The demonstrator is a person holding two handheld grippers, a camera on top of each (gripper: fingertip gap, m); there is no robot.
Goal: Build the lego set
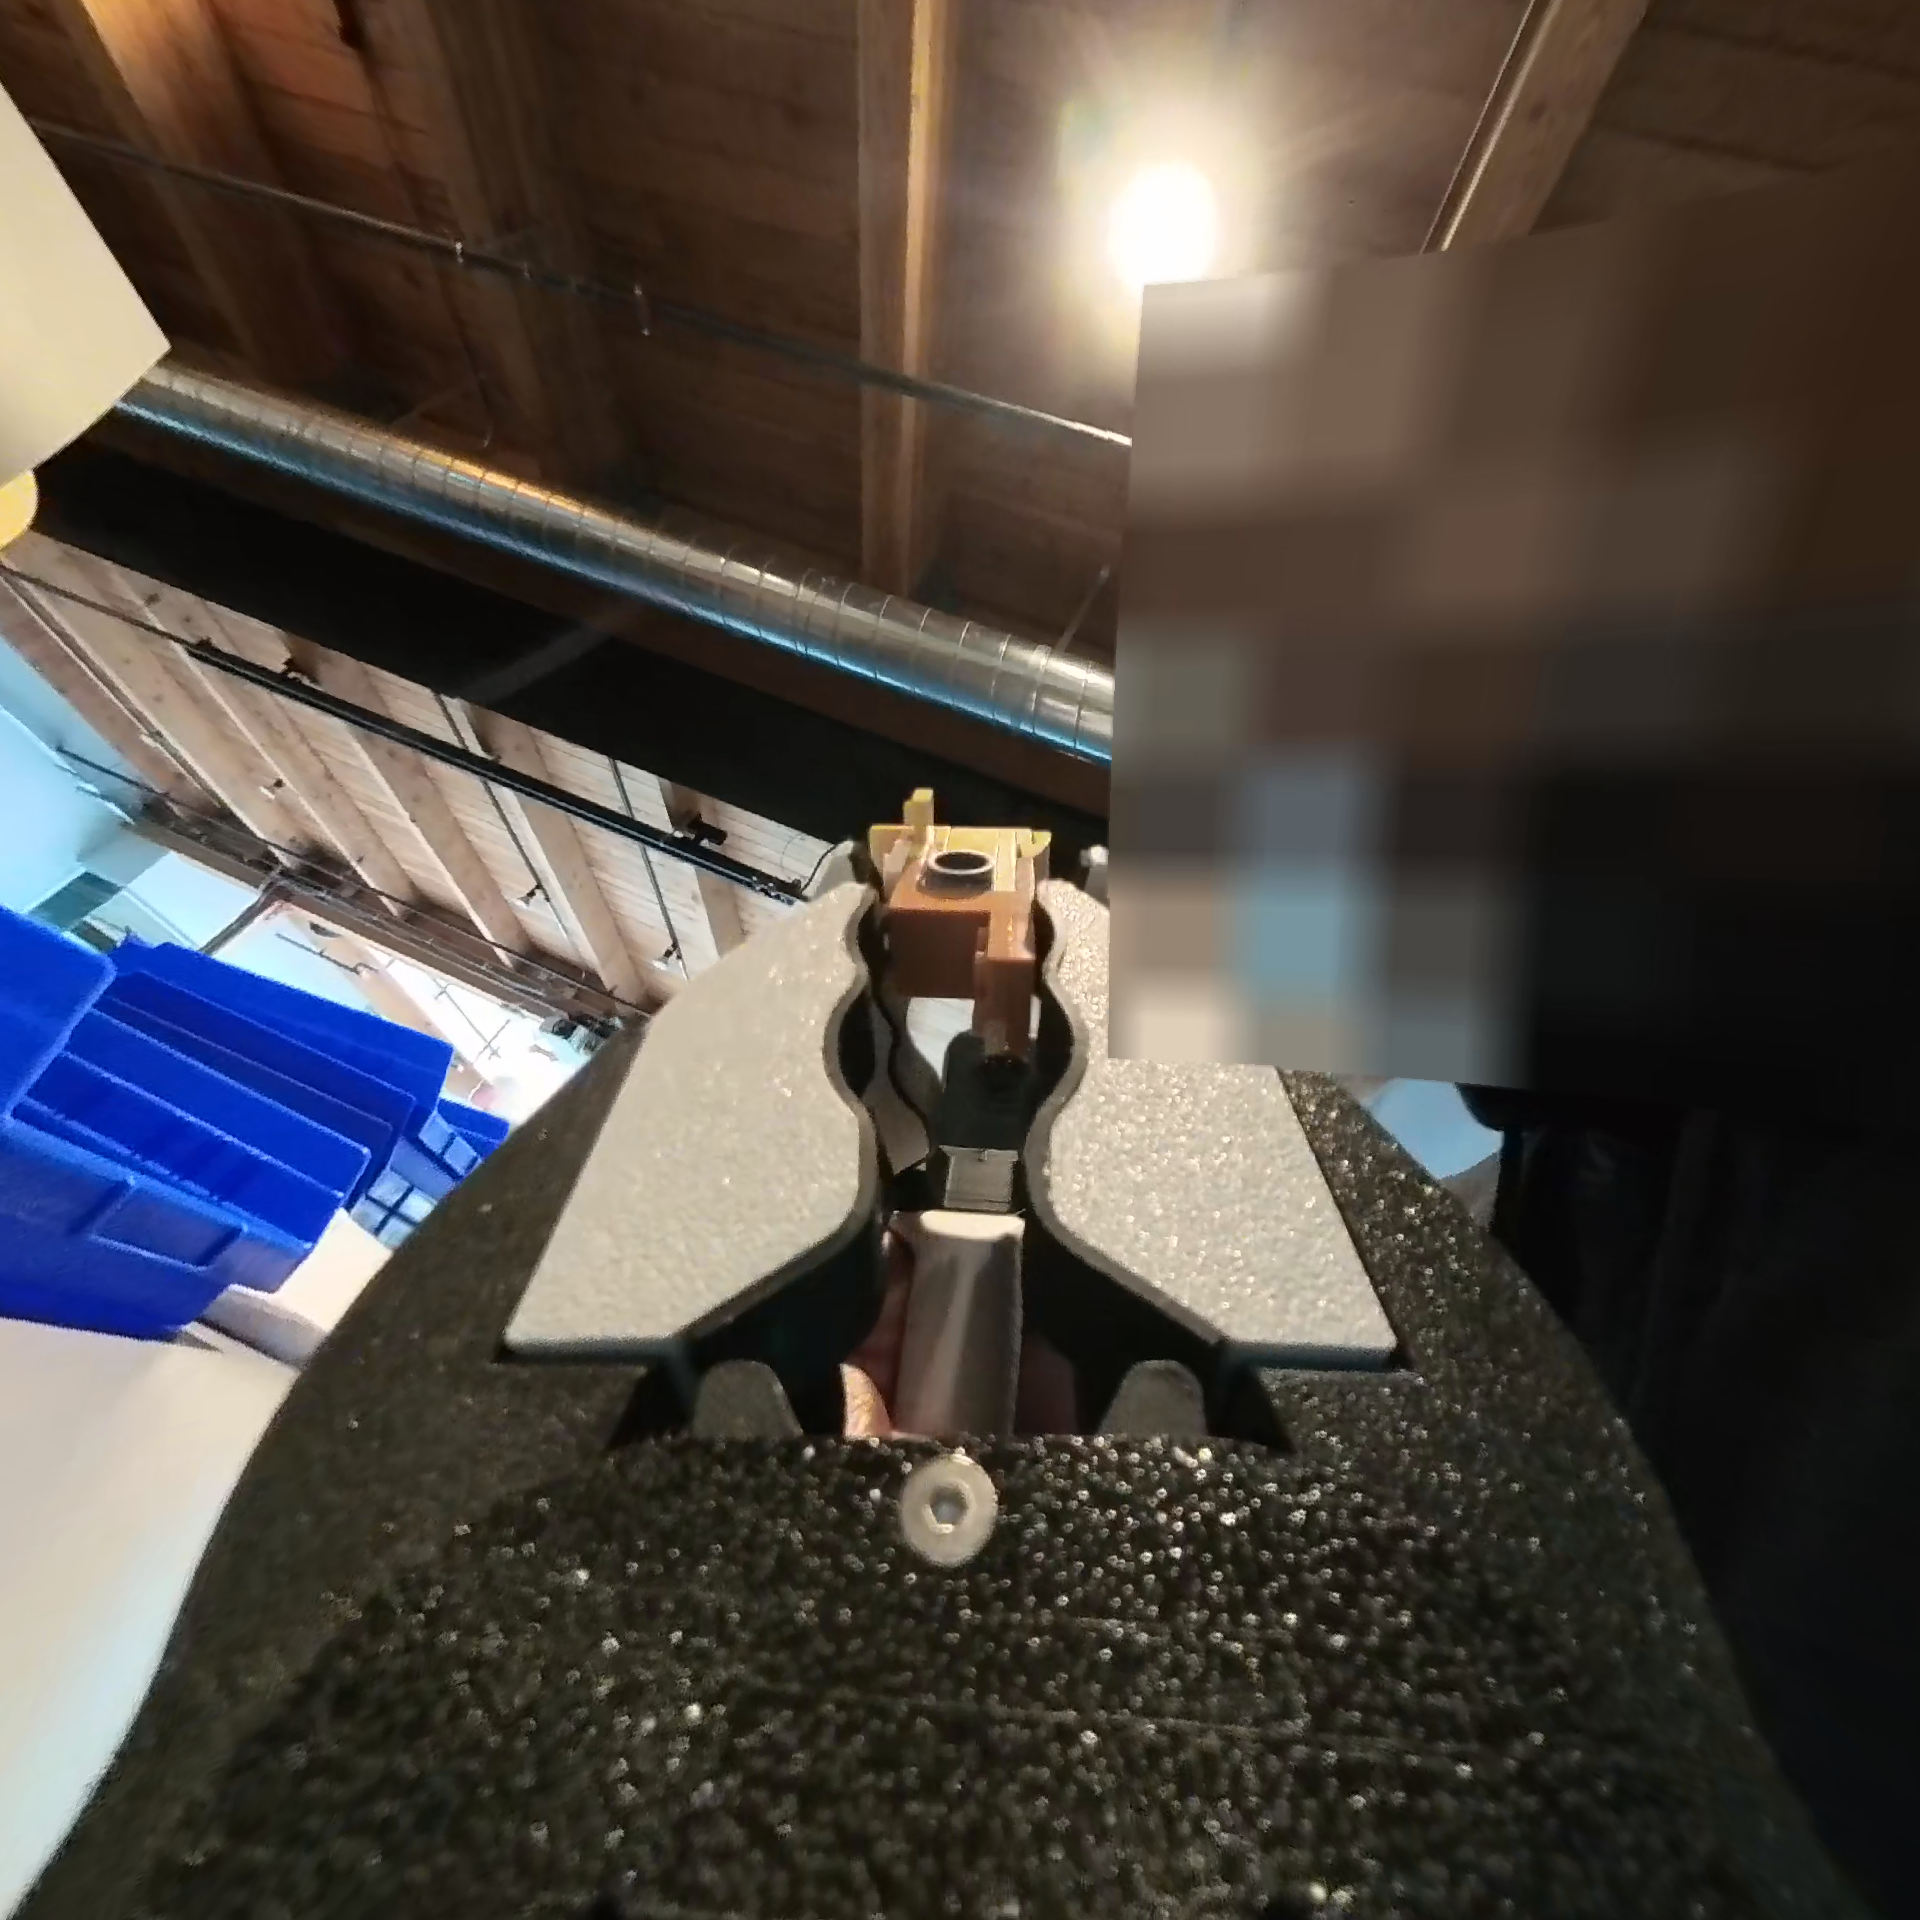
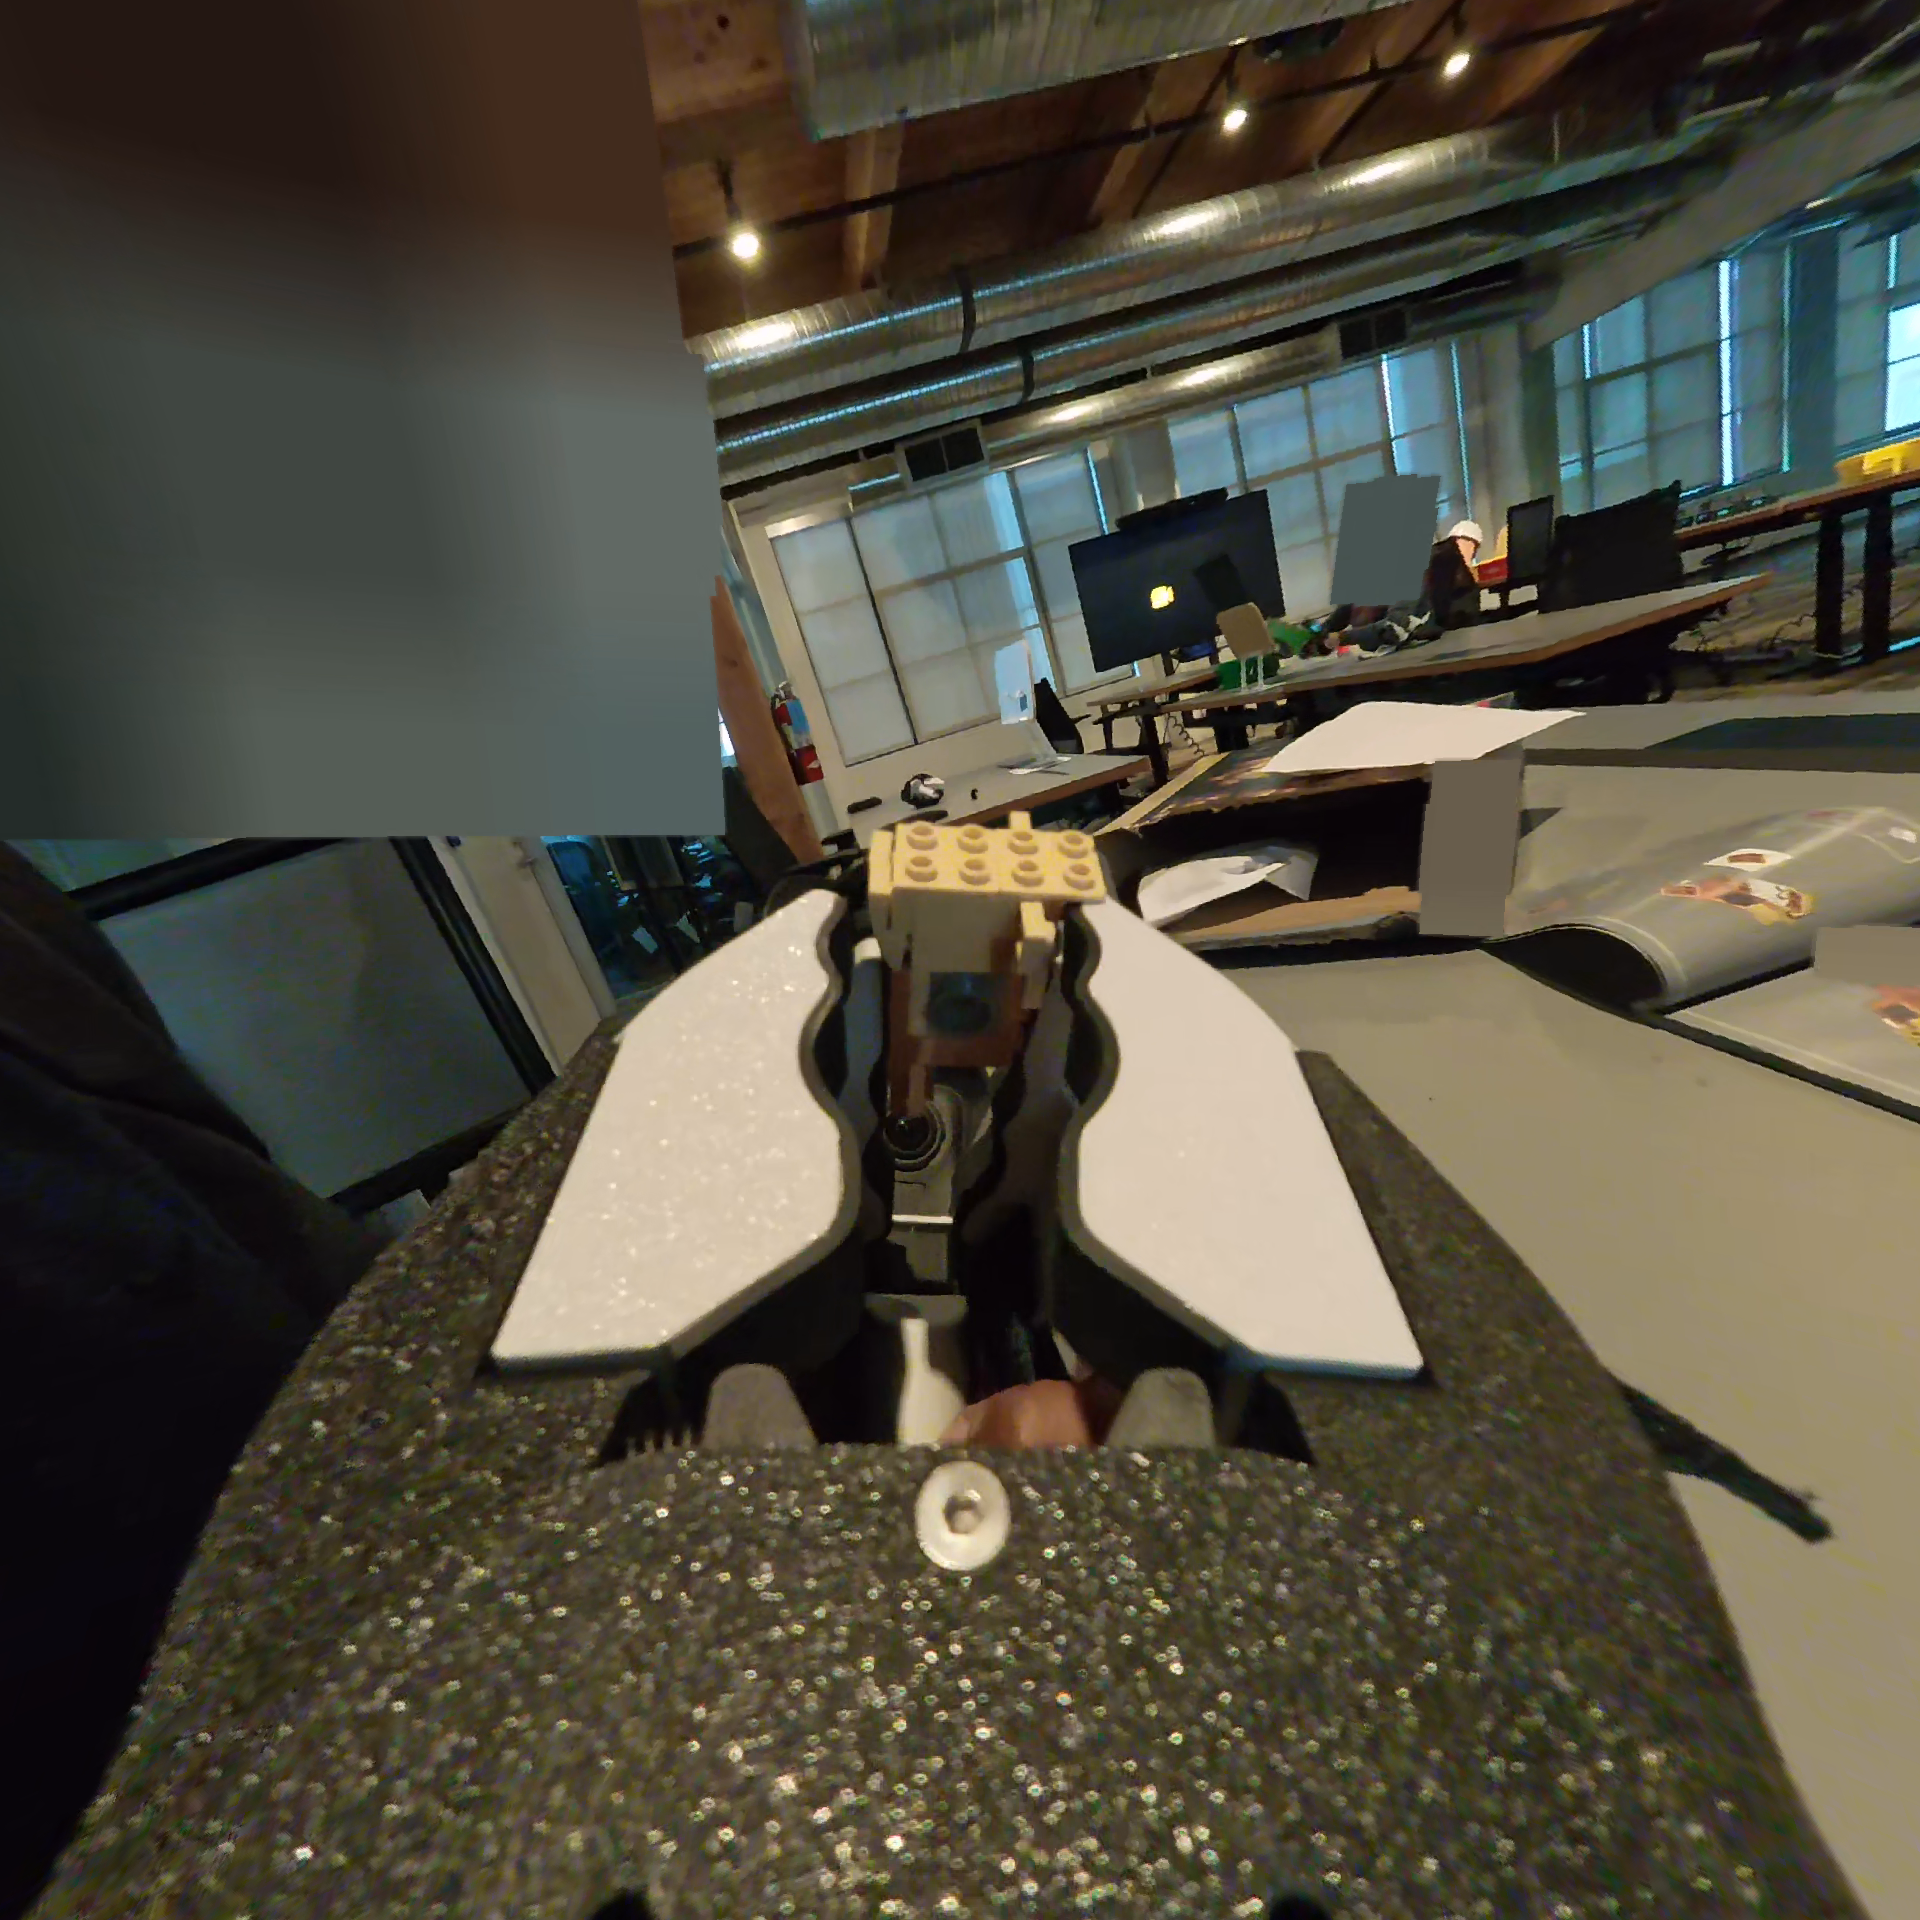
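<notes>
Clamping one small brown-and-tan lego assembly [image 1: 961,914] together in midair, left gripper [image 1: 961,925] and right gripper [image 2: 971,935] are risking twisting loose bricks apart.

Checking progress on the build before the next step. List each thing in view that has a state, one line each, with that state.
left gripper: shut on the lego assembly, raised toward the ceiling.
right gripper: shut on the same lego assembly.
lego assembly: partly built, tan studded plate over brown bricks, held in the air.
instruction booklet: lying open on the grey table.
cardboard box: open on its side.
monitor: mostly dark.
</notes>
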